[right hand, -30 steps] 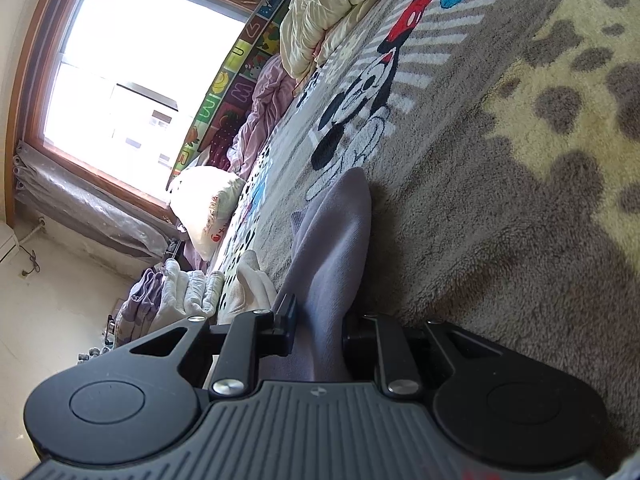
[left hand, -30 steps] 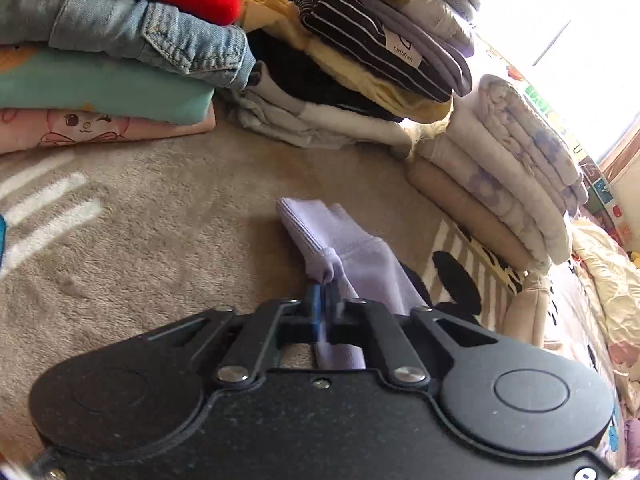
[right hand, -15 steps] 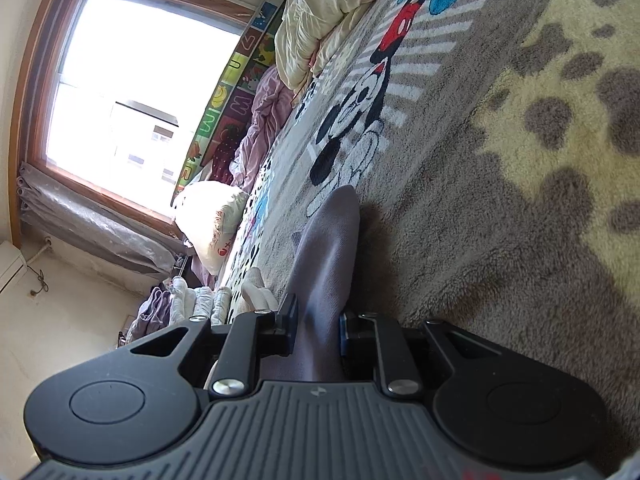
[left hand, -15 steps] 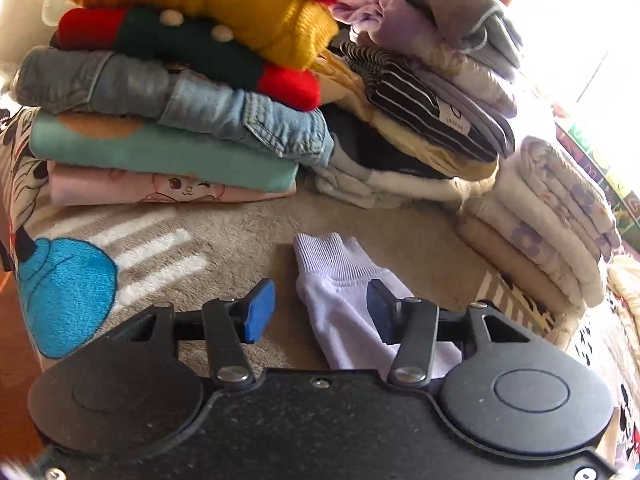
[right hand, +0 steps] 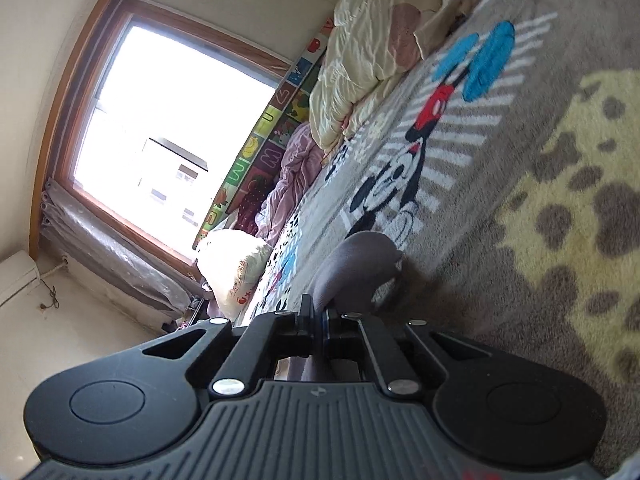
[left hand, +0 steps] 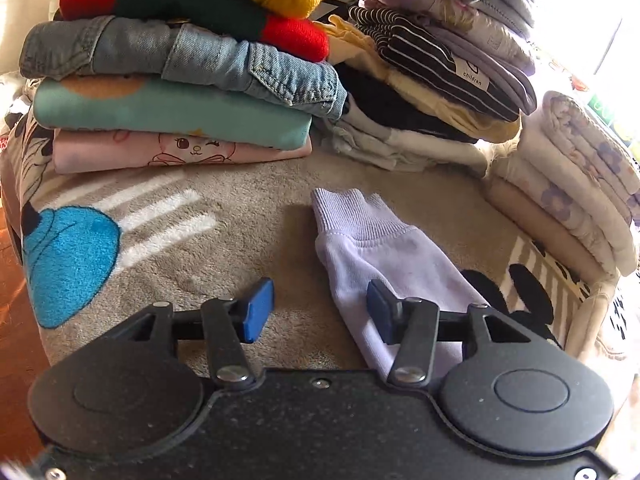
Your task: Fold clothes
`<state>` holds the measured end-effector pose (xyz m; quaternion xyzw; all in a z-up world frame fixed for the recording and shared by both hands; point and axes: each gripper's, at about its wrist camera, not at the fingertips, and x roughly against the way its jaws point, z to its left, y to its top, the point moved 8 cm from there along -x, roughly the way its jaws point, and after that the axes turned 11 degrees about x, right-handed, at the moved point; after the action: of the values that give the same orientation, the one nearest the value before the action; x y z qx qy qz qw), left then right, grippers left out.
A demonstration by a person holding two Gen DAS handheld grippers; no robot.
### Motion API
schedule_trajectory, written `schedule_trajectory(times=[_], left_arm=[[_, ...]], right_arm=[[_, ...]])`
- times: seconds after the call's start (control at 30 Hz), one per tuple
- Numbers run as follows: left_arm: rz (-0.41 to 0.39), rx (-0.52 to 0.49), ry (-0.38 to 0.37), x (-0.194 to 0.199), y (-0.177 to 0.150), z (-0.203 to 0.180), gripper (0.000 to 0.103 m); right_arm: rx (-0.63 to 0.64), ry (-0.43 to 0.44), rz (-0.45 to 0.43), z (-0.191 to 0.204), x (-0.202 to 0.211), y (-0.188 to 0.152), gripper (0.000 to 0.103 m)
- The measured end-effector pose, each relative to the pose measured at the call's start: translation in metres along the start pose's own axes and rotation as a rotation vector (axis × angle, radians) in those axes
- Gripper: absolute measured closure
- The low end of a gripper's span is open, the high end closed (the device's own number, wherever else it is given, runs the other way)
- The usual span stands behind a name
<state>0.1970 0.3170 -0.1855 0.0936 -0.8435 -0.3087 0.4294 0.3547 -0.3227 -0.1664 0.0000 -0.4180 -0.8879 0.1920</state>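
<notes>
Bedroom, daylight from a wood-framed window (right hand: 172,132); work goes on over a grey plush cartoon-mouse blanket (left hand: 224,184) spread on the bed.

- Change: a second ago the left hand-held gripper (left hand: 320,311) was clamped on the pale lilac sweatshirt sleeve with ribbed cuff (left hand: 372,236). Now its blue pads stand wide apart and the sleeve lies flat on the blanket, cuff pointing toward the stacks, cloth running under the right-side pad without being pinched.
- Right hand-held gripper (right hand: 316,326): half a second ago its jaws had a visible gap around the lilac cloth; now they are drawn nearly together, pinching a hump of that fabric (right hand: 356,264) just above the blanket.
- Reading: sleeve has been laid down and let go on the left, while the right takes firm hold of another part of the same garment. Probably mid-fold, the next fold led by the right side. How much of the garment is already folded is out of view.
- Behind: folded stack with blue denim jacket (left hand: 180,56); second stack with black-and-white striped top (left hand: 432,64).
- Writing: white tag (left hand: 472,74) on the striped top reads "children". Alphabet play mat (right hand: 260,148) by the window shows letters, "M" and "U" legible.
</notes>
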Motion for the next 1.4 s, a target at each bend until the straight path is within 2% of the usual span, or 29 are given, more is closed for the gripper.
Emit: schedule_trajectory(times=[0.07, 0.1, 0.13, 0.17, 0.2, 0.23, 0.27, 0.33, 0.43, 0.5, 0.57, 0.7, 0.8, 0.83, 0.87, 0.93, 1.13, 1.2, 1.23, 1.3, 1.4], left_arm=[[0.002, -0.008, -0.002, -0.002, -0.001, -0.005, 0.052], [0.002, -0.015, -0.002, -0.001, -0.003, -0.006, 0.052], [0.0, -0.023, 0.0, -0.001, -0.004, -0.007, 0.052], [-0.003, -0.036, 0.005, -0.001, -0.005, -0.009, 0.052], [-0.006, -0.044, 0.008, -0.001, -0.005, -0.01, 0.052], [-0.008, -0.051, 0.012, -0.001, -0.006, -0.011, 0.052], [-0.009, -0.05, 0.013, -0.001, -0.006, -0.011, 0.052], [-0.009, -0.045, 0.013, -0.001, -0.006, -0.011, 0.052], [-0.007, -0.045, 0.012, -0.003, -0.006, -0.012, 0.052], [-0.004, -0.043, 0.009, -0.004, -0.006, -0.012, 0.051], [-0.003, -0.045, 0.008, -0.005, -0.006, -0.012, 0.05], [-0.008, -0.063, 0.012, -0.005, -0.007, -0.015, 0.049], [-0.007, -0.061, 0.011, -0.005, -0.007, -0.014, 0.049], [-0.012, -0.065, 0.013, -0.005, -0.008, -0.015, 0.048], [-0.014, -0.069, 0.016, -0.006, -0.008, -0.015, 0.048], [-0.018, -0.081, 0.022, -0.006, -0.009, -0.017, 0.048], [-0.029, -0.11, 0.038, -0.008, -0.011, -0.021, 0.046], [-0.033, -0.118, 0.041, -0.009, -0.012, -0.022, 0.046], [-0.033, -0.121, 0.042, -0.009, -0.011, -0.022, 0.046], [-0.034, -0.12, 0.041, -0.01, -0.011, -0.022, 0.046], [-0.033, -0.113, 0.036, -0.01, -0.01, -0.021, 0.046]], right_arm=[[0.272, 0.006, 0.04, 0.043, -0.005, -0.001, 0.095], [0.418, 0.004, 0.094, 0.065, -0.013, -0.012, 0.092], [0.577, -0.011, 0.186, 0.083, -0.025, -0.034, 0.086], [0.724, -0.025, 0.28, 0.096, -0.036, -0.061, 0.073], [0.857, -0.024, 0.356, 0.107, -0.042, -0.089, 0.068], [0.993, -0.014, 0.426, 0.119, -0.046, -0.119, 0.057], [1.088, -0.002, 0.457, 0.13, -0.045, -0.137, 0.052], [1.144, 0.037, 0.435, 0.149, -0.035, -0.144, 0.051], [0.943, 0.117, 0.355, 0.153, -0.013, -0.112, 0.047], [0.761, 0.097, 0.3, 0.132, -0.005, -0.084, 0.045], [0.539, 0.055, 0.263, 0.095, -0.006, -0.056, 0.044], [0.152, 0.056, 0.278, 0.026, -0.034, -0.034, 0.043], [0.004, 0.061, 0.347, -0.005, -0.061, -0.043, 0.043], [-0.026, 0.058, 0.374, -0.013, -0.07, -0.048, 0.048], [-0.038, 0.063, 0.393, -0.018, -0.077, -0.051, 0.052], [0.006, 0.062, 0.418, -0.013, -0.086, -0.054, 0.052], [0.279, 0.065, 0.499, 0.031, -0.102, -0.077, 0.05], [0.331, 0.062, 0.51, 0.04, -0.103, -0.081, 0.069], [0.31, 0.068, 0.502, 0.04, -0.102, -0.08, 0.09], [0.257, 0.066, 0.447, 0.038, -0.092, -0.068, 0.093], [0.205, 0.003, 0.295, 0.029, -0.053, -0.032, 0.096]])
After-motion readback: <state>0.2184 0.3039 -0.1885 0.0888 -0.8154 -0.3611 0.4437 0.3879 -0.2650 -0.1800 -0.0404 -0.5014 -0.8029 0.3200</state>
